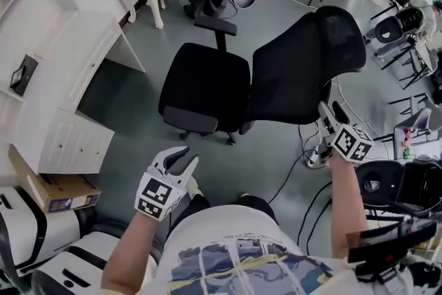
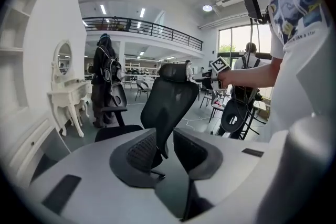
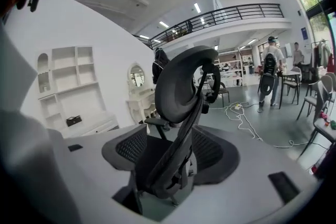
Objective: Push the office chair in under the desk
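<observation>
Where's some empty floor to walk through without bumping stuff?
Bare floor shows under the desk, left of the office chair, and between the chair and the person. The right side is crowded with cables and other chairs.

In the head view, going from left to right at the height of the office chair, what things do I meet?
White desk, office chair's seat, its backrest, another black chair near the right edge.

White short-sleeved T-shirt [image 1: 228, 245], blue-yellow print, bottom centre. Left tool [image 1: 186, 157], right tool [image 1: 330, 111]: pale grey, black-white marker cube [image 1: 157, 195] on each.
</observation>
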Available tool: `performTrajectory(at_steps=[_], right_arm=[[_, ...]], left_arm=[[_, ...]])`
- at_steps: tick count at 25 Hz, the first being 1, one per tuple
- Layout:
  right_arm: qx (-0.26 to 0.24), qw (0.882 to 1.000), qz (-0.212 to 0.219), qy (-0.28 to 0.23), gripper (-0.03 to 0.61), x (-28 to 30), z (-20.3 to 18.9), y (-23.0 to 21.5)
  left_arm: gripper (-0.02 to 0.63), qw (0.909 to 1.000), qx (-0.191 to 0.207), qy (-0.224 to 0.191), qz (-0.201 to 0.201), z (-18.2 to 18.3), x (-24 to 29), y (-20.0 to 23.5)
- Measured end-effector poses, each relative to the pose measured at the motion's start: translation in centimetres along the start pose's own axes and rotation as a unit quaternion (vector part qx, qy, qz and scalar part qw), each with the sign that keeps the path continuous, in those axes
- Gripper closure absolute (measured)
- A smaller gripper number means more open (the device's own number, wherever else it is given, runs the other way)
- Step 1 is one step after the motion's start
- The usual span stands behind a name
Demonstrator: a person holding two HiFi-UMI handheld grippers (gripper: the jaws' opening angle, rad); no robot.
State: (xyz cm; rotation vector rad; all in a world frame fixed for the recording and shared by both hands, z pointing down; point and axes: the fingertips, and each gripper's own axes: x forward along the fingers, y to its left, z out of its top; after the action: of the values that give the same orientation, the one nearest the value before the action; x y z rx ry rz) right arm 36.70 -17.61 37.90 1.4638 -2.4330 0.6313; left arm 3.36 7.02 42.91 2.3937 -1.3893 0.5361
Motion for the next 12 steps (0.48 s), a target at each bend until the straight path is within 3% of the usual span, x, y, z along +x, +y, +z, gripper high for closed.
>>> performTrajectory(at_steps=[7, 12], right_arm=[[0.02, 0.998, -0.065, 0.009, 0.299, 2.2, 0.0, -0.9], [0.041, 0.994, -0.094, 0.026, 0.299, 2.7, -0.7, -2.2]], left_arm=[[0.45, 0.9943, 0.032, 0.067, -0.076, -4.2, 3.4, 5.6], [0.373, 0.9821, 0.071, 0.129, -0.117, -6.9, 8.0, 7.3]])
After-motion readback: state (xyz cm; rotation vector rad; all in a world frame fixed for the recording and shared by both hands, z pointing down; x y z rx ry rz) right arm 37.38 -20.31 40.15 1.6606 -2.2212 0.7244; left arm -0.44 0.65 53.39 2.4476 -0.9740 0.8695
